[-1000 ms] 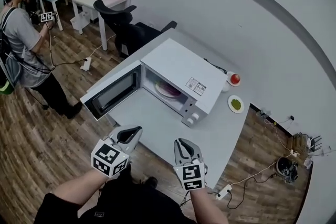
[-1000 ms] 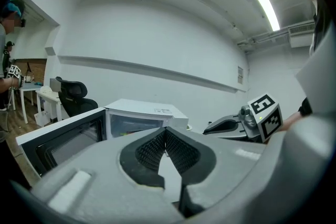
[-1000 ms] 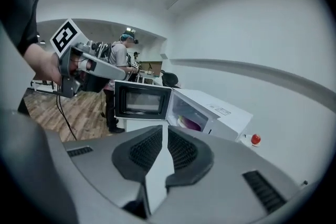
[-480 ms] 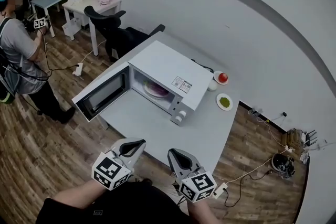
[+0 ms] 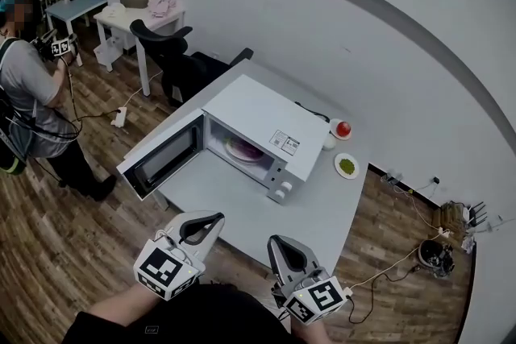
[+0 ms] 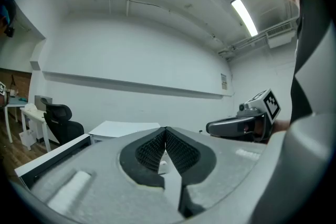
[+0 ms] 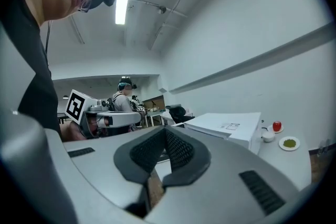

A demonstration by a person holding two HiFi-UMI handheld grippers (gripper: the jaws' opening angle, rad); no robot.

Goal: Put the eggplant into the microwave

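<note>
The eggplant (image 5: 242, 149) seems to be the purple-pink shape lying inside the microwave (image 5: 270, 117), low in the cavity on what looks like a plate or turntable. It is too small in the head view to be sure. No other purple thing shows on the table (image 5: 234, 201) or in either gripper.

The microwave's door (image 5: 161, 159) hangs wide open to the microwave's left, swung out over the table edge.

In front of the microwave, off the table's near edge, both grippers are held up and well apart from it. The left gripper (image 5: 213, 217) has its jaws together with nothing between the pads. The right gripper (image 5: 279, 242) has just been closing its jaws; they now meet, and nothing is between them either.

To the right of the microwave sit a small white cup (image 5: 329, 143), a saucer with a red thing (image 5: 343, 129) and a saucer with something green (image 5: 347, 166). Behind and left of the microwave stands a black chair (image 5: 169, 52), and farther left a person (image 5: 32, 89).

If that shape is the eggplant, the placing looks done. What is left, at most, is shutting the door.
</note>
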